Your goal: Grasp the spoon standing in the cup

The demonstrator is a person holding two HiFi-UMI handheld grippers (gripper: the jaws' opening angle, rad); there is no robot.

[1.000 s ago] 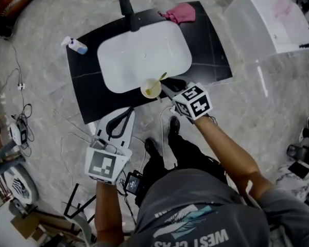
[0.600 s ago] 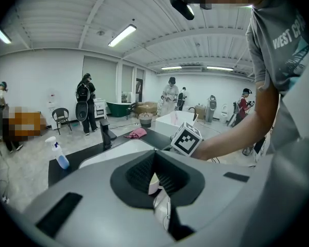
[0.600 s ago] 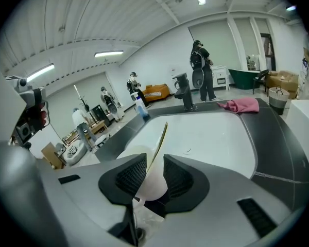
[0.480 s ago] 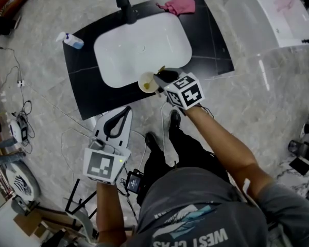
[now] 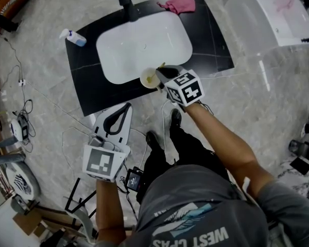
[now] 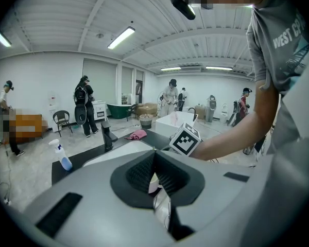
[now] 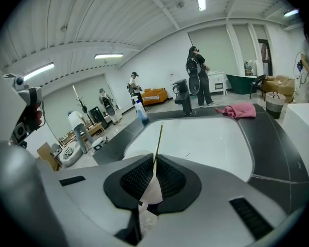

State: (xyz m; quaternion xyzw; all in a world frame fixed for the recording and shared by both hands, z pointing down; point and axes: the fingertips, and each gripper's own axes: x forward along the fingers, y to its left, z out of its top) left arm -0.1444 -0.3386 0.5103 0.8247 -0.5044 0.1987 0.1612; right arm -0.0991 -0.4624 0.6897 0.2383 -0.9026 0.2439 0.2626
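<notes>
A pale yellow cup (image 5: 148, 78) stands on the front rim of the white sink (image 5: 144, 40), with a thin gold spoon (image 5: 160, 66) upright in it. My right gripper (image 5: 162, 74) reaches over the cup from the right. In the right gripper view the spoon handle (image 7: 158, 135) rises from between the pads, the jaws of the right gripper (image 7: 154, 159) are closed on it, and the cup (image 7: 151, 189) shows beneath. My left gripper (image 5: 126, 108) hangs off the counter's front edge, over the floor. Seen in its own view, the left gripper (image 6: 154, 154) is shut and holds nothing.
The sink sits in a black countertop (image 5: 211, 50), with a black faucet (image 5: 126, 0) at the back, a pink cloth (image 5: 178, 4) at the back right and a spray bottle (image 5: 73, 36) at the left. A white tub (image 5: 270, 14) stands to the right. Cables lie on the floor.
My right gripper has moved left and forward over the cup, and its jaws now sit round the spoon handle. The left gripper has stayed almost still.
</notes>
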